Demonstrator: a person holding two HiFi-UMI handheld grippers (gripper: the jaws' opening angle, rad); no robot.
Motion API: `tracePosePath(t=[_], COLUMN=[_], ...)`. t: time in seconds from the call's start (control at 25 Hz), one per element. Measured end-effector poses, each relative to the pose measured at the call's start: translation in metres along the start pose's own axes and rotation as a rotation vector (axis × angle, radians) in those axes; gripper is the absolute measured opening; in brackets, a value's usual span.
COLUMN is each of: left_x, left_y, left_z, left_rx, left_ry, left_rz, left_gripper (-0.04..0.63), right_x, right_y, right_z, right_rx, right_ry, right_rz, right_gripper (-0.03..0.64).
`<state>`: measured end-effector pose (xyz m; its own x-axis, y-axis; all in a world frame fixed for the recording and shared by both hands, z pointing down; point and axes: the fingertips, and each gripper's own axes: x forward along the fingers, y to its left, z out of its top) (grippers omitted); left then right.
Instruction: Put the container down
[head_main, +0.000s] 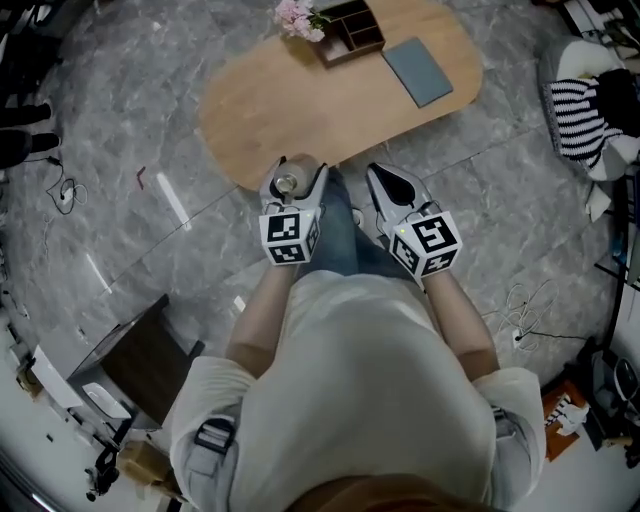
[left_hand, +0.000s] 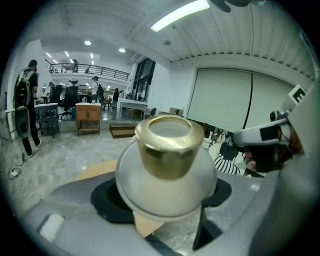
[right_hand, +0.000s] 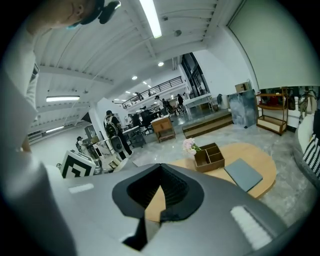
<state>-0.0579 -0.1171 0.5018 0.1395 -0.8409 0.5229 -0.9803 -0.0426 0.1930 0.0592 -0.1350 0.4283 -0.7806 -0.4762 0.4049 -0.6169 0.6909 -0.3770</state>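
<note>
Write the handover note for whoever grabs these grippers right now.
Left gripper: shut on the white container with the gold cap, held upright in the air.
Right gripper: jaws together, empty.
Wooden table: ahead, near end bare. Organizer, flowers and grey pad sit at the far end.
Done: container is in the grip by the table's near edge.
Left: set it on the table, open the left jaws.

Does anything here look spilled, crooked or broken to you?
Nothing stands out. The left gripper holds the gold-topped white container intact near the edge of the table; the wooden organizer, pink flowers and grey pad lie tidy on it.
</note>
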Motion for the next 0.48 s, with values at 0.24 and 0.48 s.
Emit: tracePosePath(t=[0.24, 0.48], left_x=[0.068, 0.132], left_y=[0.024, 0.039], left_z=[-0.021, -0.047], left_rx=[0.028, 0.056], left_ry=[0.064, 0.127], left_rz=[-0.031, -0.059], left_gripper=[0.345, 0.345], right_x=[0.051, 0.094], right_y=[-0.028, -0.056], right_z=[-0.002, -0.018], right_rx=[-0.003, 0.025], right_ry=[0.051, 0.102], right_rz=[-0.03, -0.045], right_gripper=[0.002, 0.002])
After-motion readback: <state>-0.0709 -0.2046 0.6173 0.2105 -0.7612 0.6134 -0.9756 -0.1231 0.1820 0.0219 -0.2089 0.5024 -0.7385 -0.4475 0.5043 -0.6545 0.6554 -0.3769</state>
